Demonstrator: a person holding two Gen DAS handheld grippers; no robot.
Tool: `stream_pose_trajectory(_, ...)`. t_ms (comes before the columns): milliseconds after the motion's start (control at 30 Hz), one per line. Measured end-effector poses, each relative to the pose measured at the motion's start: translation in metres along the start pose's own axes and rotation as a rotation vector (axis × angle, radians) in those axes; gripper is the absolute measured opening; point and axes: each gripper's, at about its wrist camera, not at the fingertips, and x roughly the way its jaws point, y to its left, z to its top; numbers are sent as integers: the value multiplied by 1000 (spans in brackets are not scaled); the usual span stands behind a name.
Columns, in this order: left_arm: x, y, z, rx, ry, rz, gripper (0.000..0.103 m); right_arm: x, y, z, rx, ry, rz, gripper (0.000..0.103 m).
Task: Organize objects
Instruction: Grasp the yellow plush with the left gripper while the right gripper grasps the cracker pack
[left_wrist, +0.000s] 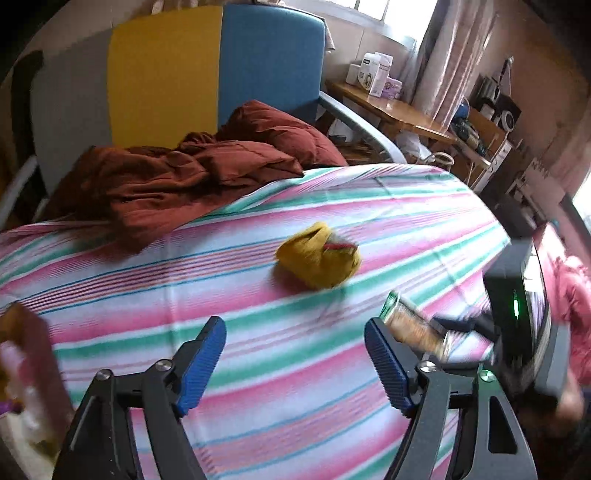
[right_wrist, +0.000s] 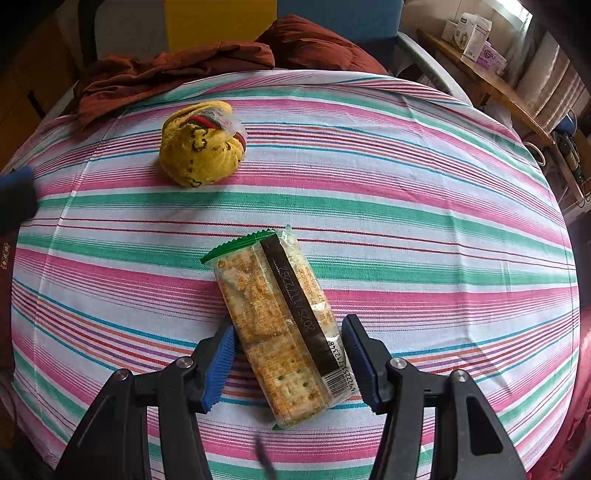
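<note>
A clear packet of crackers (right_wrist: 280, 332) with a green end lies lengthwise between the blue pads of my right gripper (right_wrist: 290, 328). Both pads press on the packet's sides, just above the striped bedsheet (right_wrist: 406, 206). In the left wrist view the same cracker packet (left_wrist: 413, 325) shows blurred at the right, beside my right-hand fingertip. A yellow balled-up sock (right_wrist: 201, 147) rests on the sheet further up the bed. My left gripper (left_wrist: 295, 328) stands open over bare sheet, with the yellow sock (left_wrist: 319, 260) ahead of it and nothing between its fingers.
A rumpled rust-brown quilt (left_wrist: 192, 173) lies by the yellow and blue headboard (left_wrist: 221, 66). Past the bed's right edge stands a wooden desk (left_wrist: 399, 110) with several boxes. A blurred pale container (left_wrist: 26, 373) sits at the lower left.
</note>
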Motion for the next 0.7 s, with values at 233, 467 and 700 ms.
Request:
stream_pose_trajectory(233,45,-13,32,-70,20,-52,88,3,2,5,-8,-1,-7,58)
stream_pose_trajectory(467,92,-17,51,-89,48,3,88,2,1,3,-12,-3,-10,59)
stream_pose_trajectory(700,116,-17,49,-44,78,-1,55,0,6,3,-33,-17,-6,57)
